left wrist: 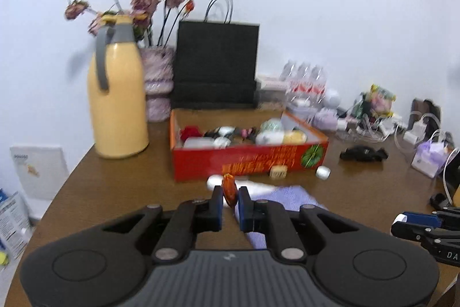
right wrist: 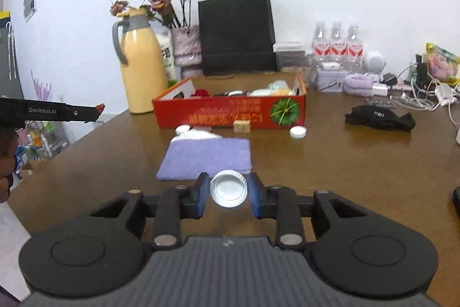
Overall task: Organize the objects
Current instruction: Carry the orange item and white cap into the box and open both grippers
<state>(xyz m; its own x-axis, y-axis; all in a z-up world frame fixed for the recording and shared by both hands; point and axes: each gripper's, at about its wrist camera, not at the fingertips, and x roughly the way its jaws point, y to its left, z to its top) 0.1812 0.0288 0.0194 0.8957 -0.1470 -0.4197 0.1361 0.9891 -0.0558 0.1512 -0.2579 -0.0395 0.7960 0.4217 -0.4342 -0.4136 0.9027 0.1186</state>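
Observation:
My left gripper (left wrist: 230,199) is shut on a small orange-brown object (left wrist: 230,189) and holds it above the table, in front of the red box (left wrist: 247,160). It shows at the left edge of the right wrist view (right wrist: 99,108). My right gripper (right wrist: 228,190) is shut on a white bottle cap (right wrist: 228,189), just short of the purple cloth (right wrist: 207,158). The red box (right wrist: 230,112) is open and holds several small items. A white cap (right wrist: 298,131), a beige cube (right wrist: 242,126) and another white cap (right wrist: 182,129) lie in front of it.
A yellow thermos jug (right wrist: 142,62), a vase of dried roses (right wrist: 187,45) and a black paper bag (right wrist: 237,33) stand behind the box. Water bottles (right wrist: 336,43), cables and clutter fill the back right. A black cloth (right wrist: 379,117) lies at right. The table edge (right wrist: 72,146) runs along the left.

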